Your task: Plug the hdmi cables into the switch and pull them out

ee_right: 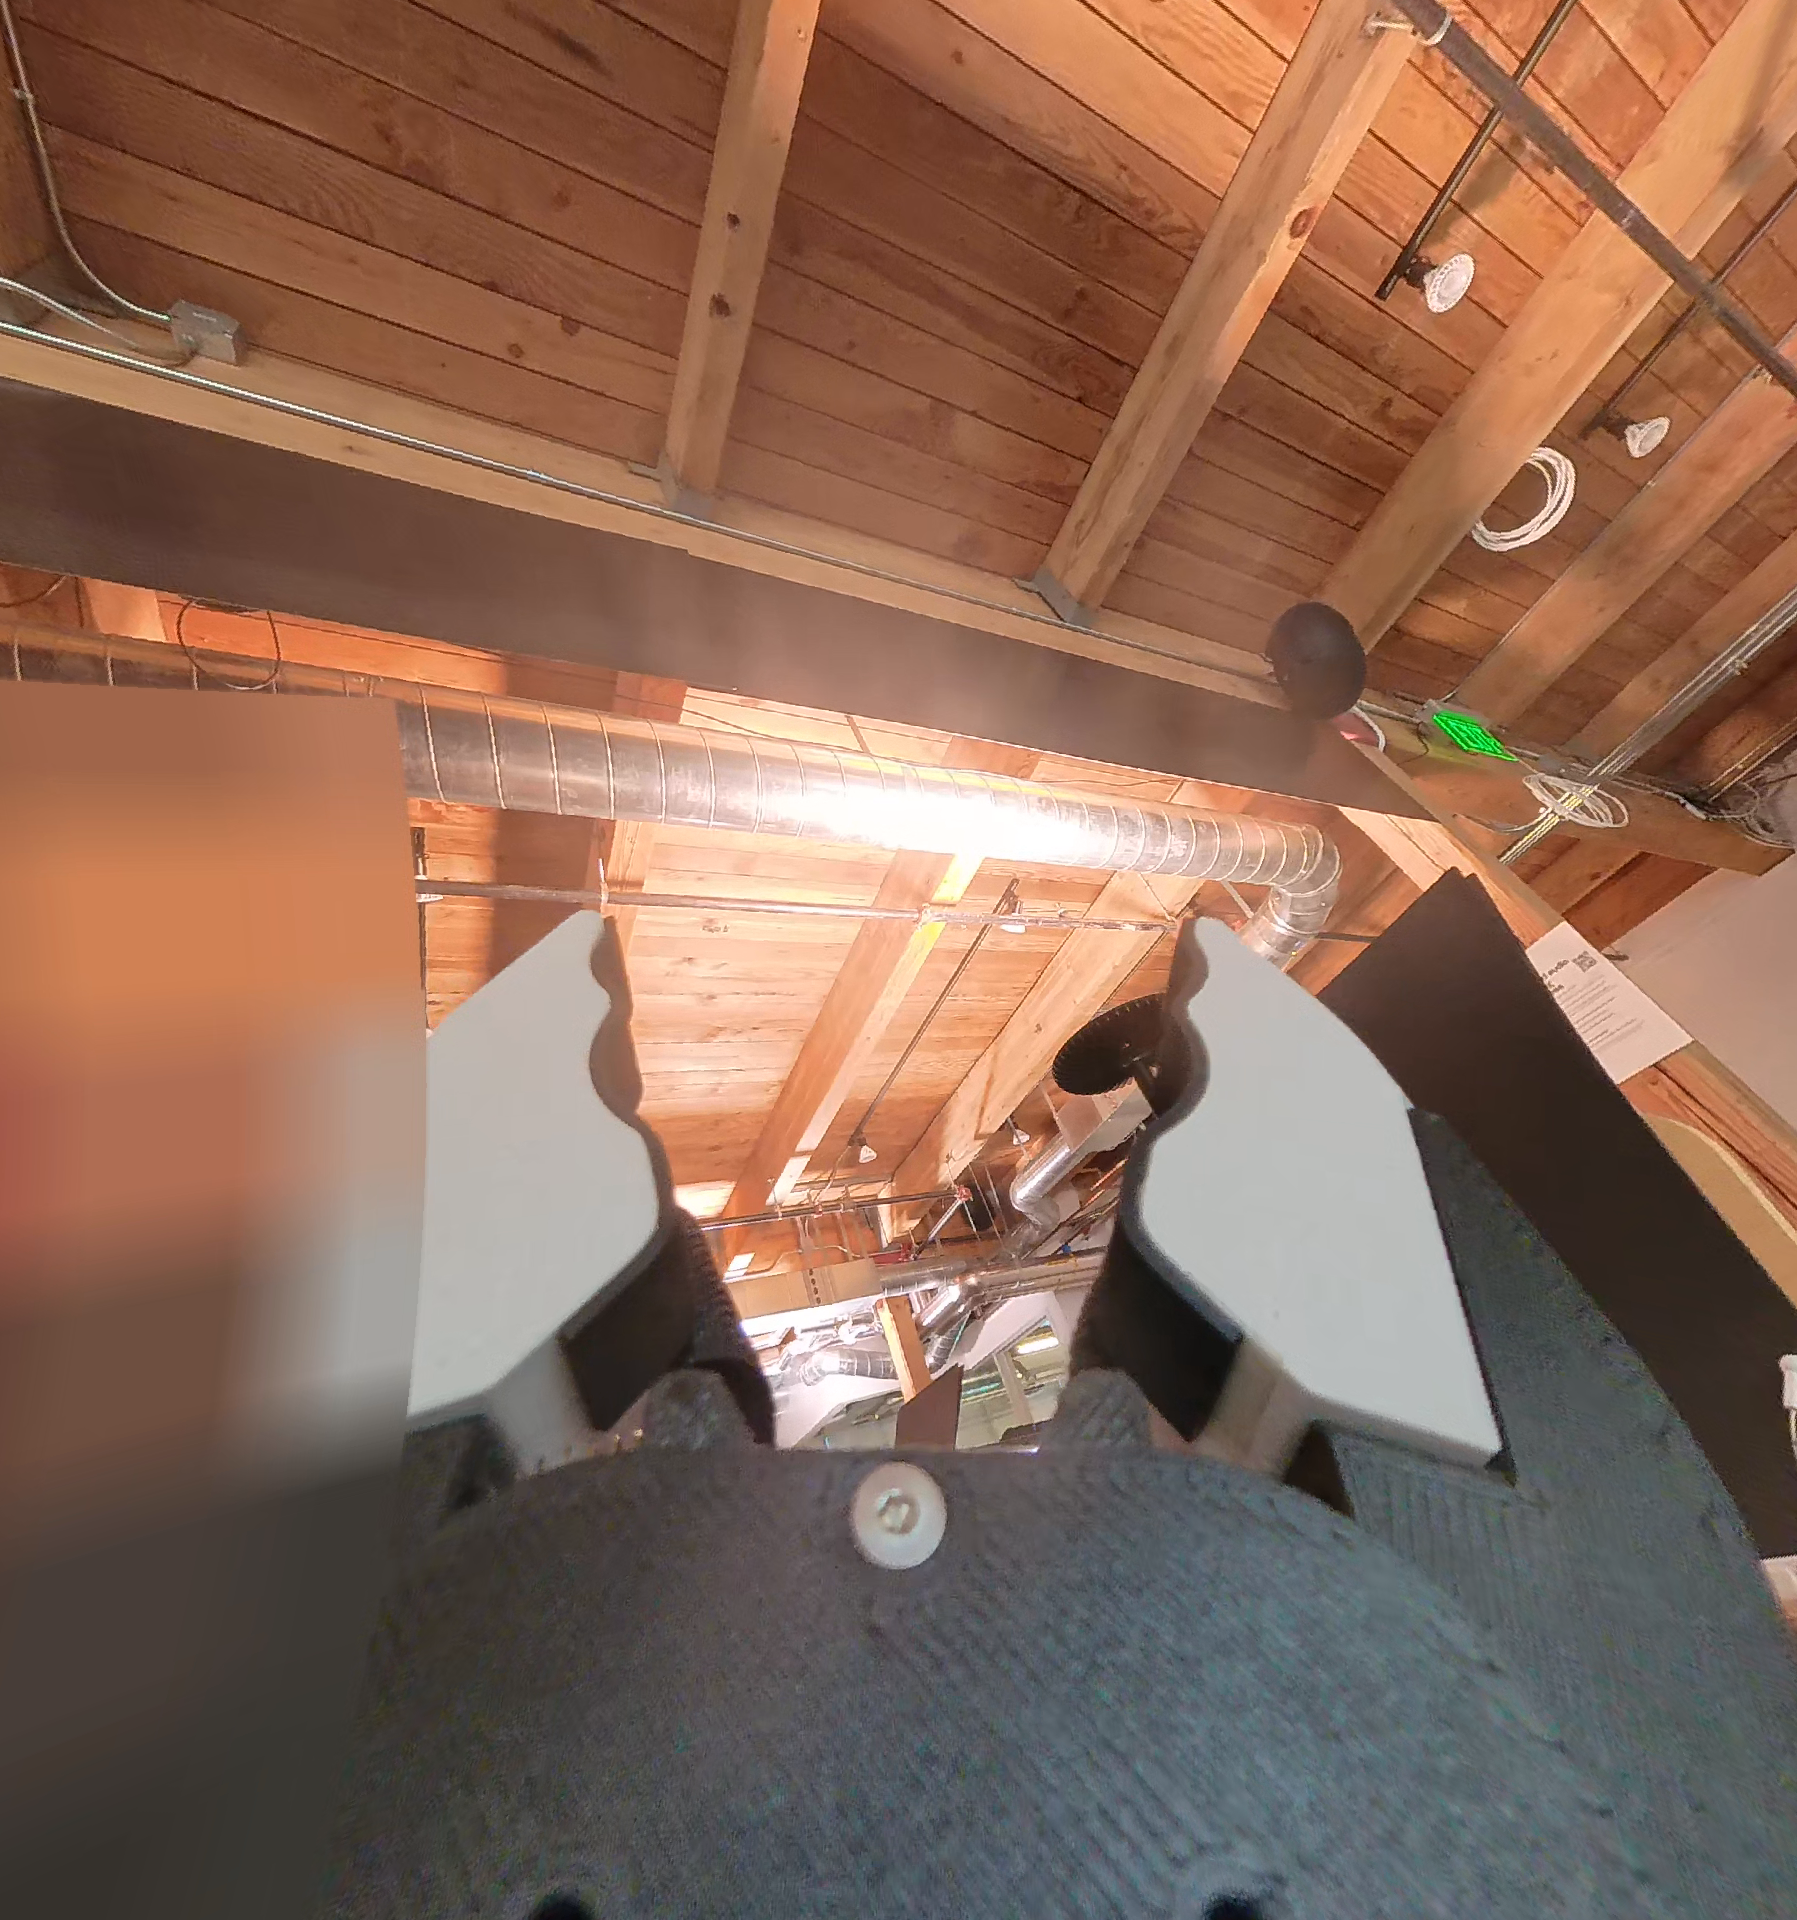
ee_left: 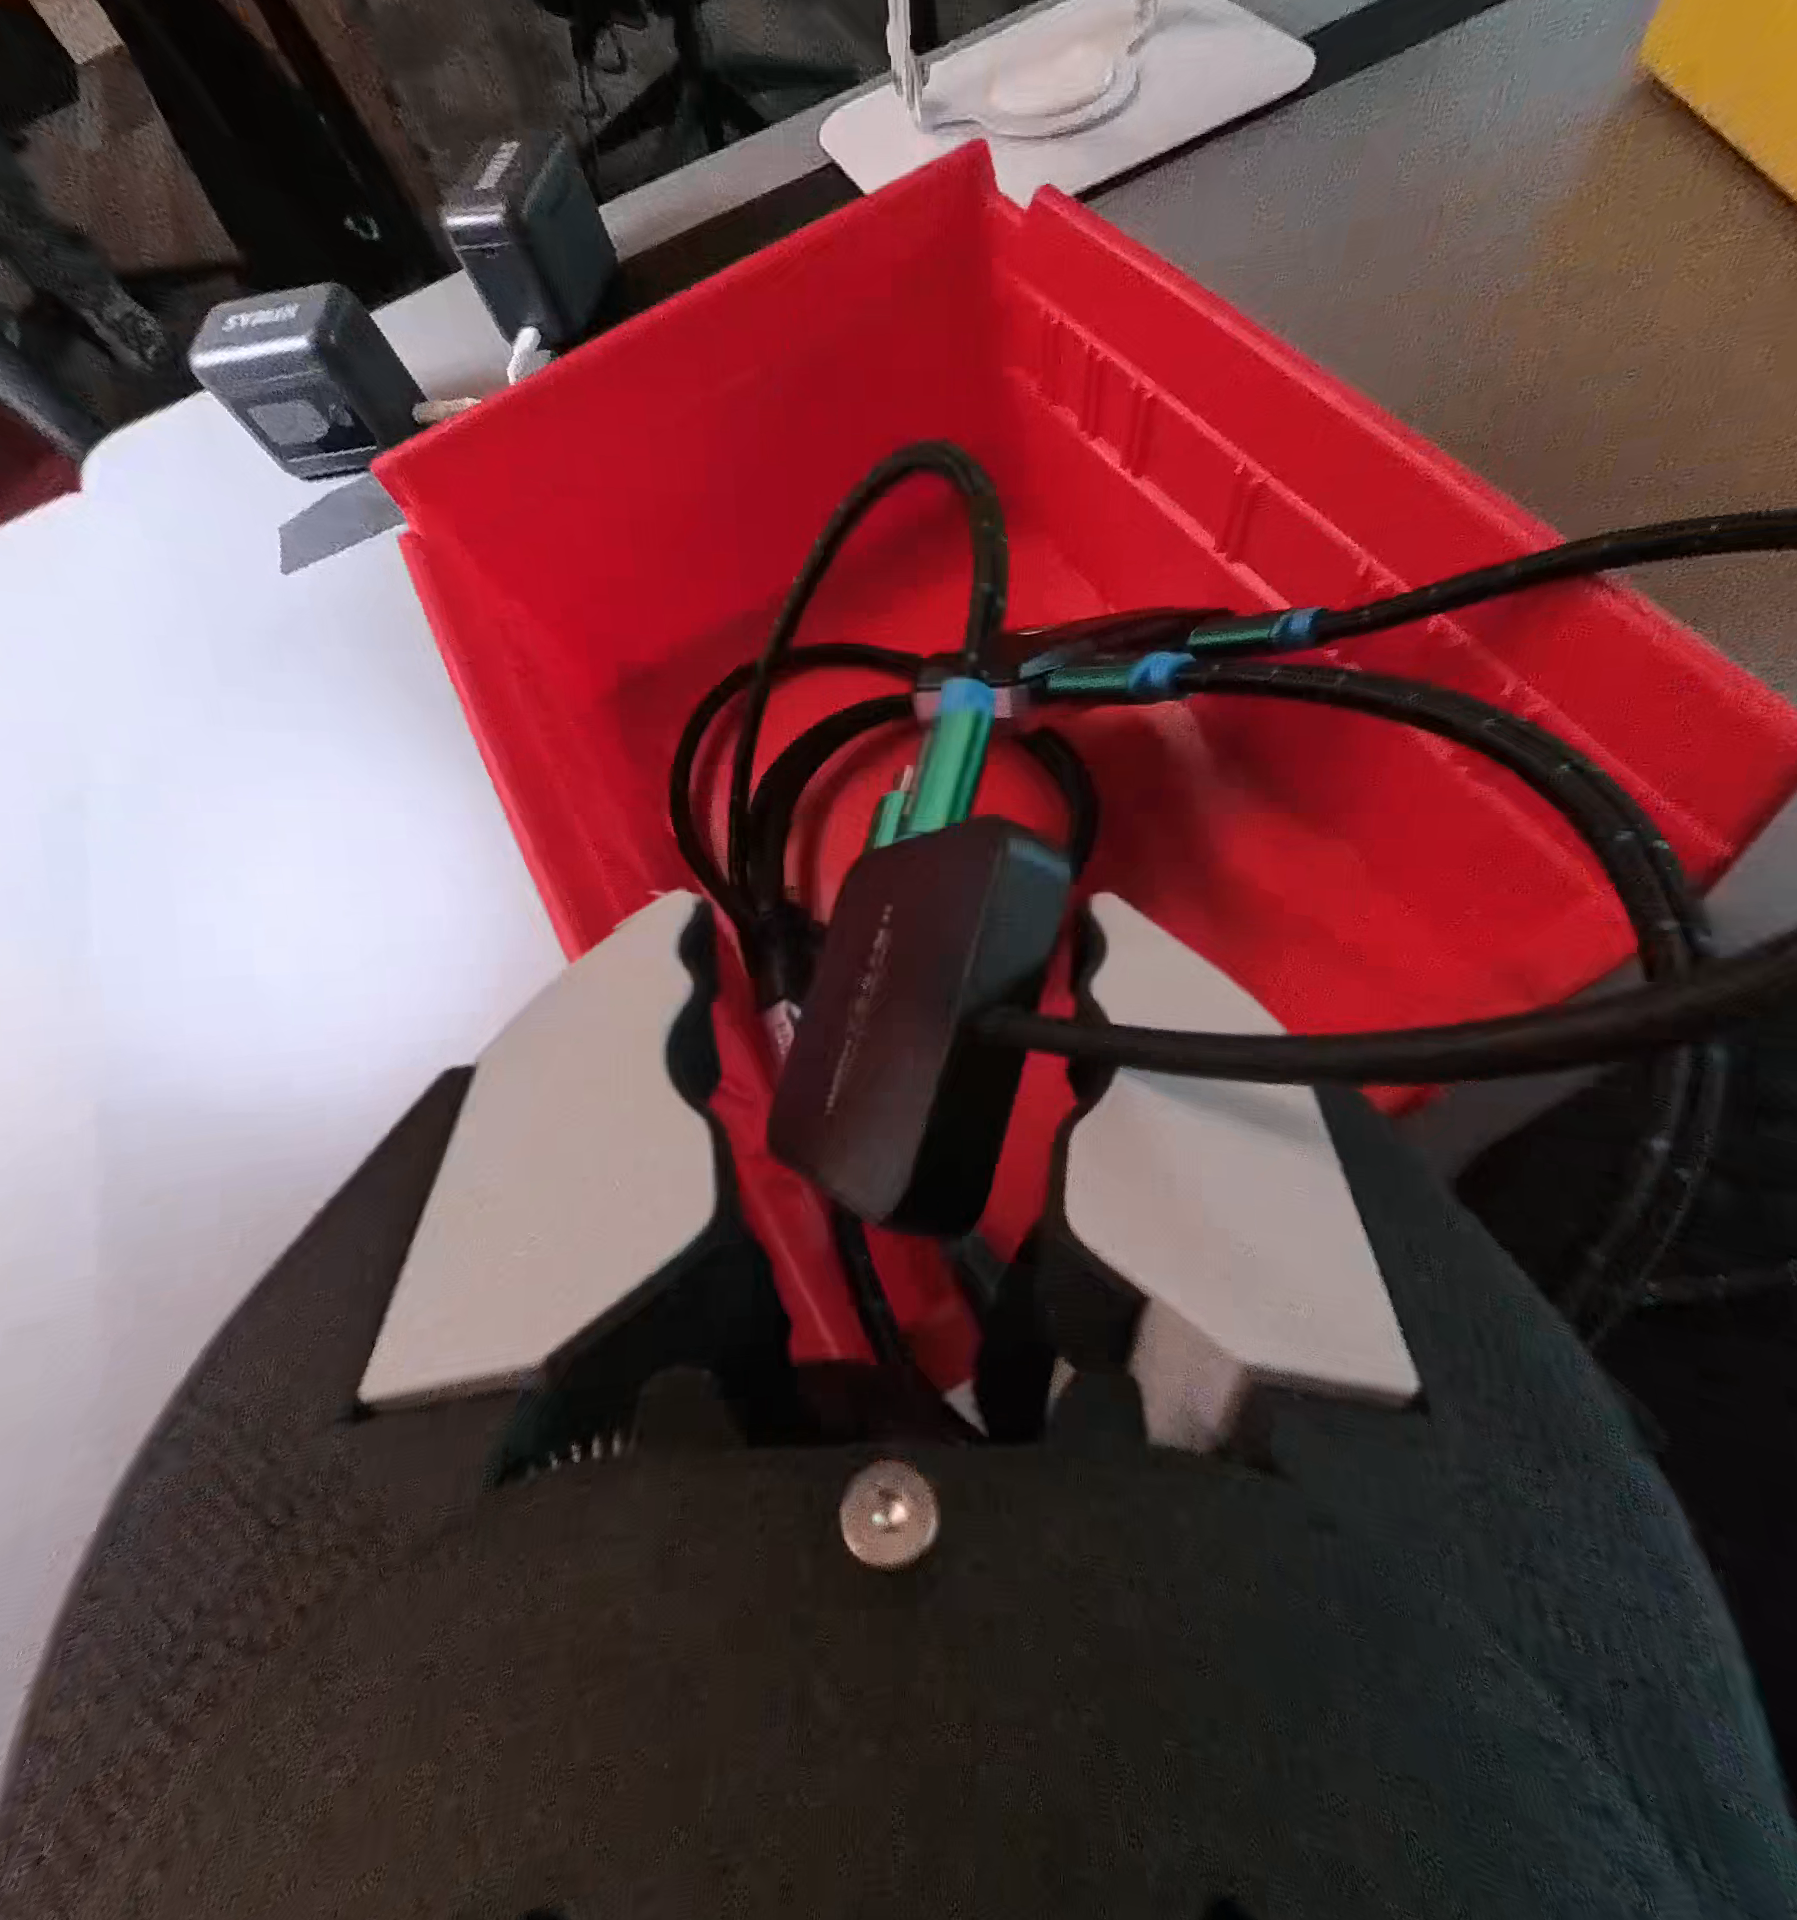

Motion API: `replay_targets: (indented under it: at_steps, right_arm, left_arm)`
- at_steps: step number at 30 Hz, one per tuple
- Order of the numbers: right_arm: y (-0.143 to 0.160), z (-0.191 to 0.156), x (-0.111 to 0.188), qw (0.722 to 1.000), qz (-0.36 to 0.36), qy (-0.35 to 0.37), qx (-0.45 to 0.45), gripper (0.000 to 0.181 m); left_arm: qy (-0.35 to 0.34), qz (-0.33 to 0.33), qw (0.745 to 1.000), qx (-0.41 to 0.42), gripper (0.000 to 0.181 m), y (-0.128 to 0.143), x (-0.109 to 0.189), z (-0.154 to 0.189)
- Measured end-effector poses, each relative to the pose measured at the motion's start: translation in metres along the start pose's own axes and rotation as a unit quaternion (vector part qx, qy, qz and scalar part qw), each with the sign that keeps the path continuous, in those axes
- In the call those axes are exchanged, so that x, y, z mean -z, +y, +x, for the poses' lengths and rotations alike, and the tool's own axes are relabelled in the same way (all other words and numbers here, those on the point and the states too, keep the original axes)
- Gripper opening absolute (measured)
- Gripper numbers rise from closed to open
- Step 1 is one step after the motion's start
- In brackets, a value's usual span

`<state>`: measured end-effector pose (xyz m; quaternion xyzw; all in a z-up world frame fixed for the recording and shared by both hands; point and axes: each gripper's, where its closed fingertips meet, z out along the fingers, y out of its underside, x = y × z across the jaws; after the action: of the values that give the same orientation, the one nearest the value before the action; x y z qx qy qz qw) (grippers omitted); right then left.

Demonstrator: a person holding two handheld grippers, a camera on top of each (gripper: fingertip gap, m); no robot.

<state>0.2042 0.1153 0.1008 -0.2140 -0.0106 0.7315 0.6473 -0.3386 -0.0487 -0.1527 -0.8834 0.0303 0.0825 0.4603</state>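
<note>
Left wrist view: switch, a small black rounded-rectangular box with a matte shell, tilted, sitting between the two pale grey fingers of the left gripper above the near wall of the red bin; the fingers stand fairly wide and whether they touch the switch cannot be told. A smooth black lead leaves the switch's right side. HDMI cables, black braided with green flecks, metallic green plug shells and blue collars, loop over the bin's interior; two green plugs run into the switch's far end, and two more meet a small dark piece at mid-bin. The bin is moulded plastic with ribbed slots along its right wall, resting on a grey surface beside a white sheet. Two dark boxy devices stand behind the bin; a yellow object occupies the far right corner. Right wrist view: right gripper points upward, fingers spread wide and empty, framing a wooden plank ceiling with joists and a ribbed silver duct. None of the cables, switch or bin appears here.
</note>
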Motion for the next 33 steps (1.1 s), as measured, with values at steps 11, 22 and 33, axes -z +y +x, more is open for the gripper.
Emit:
replay_targets:
  at_steps: [11,22,33]
  right_arm:
    - [-0.005,0.0,0.0,1.0,0.007,-0.001,0.0,0.099]
    - [-0.011,-0.001,0.001,1.0,0.012,-0.002,0.009,0.099]
    - [-0.029,0.009,0.006,0.999,0.031,0.01,0.013,0.098]
  left_arm:
    - [-0.016,0.157,0.967,-0.202,0.087,-0.098,0.116,0.016]
    - [0.064,-0.07,0.925,-0.369,0.081,-0.128,0.015,0.079]
    - [0.099,-0.372,0.81,-0.443,0.073,-0.013,-0.096,0.063]
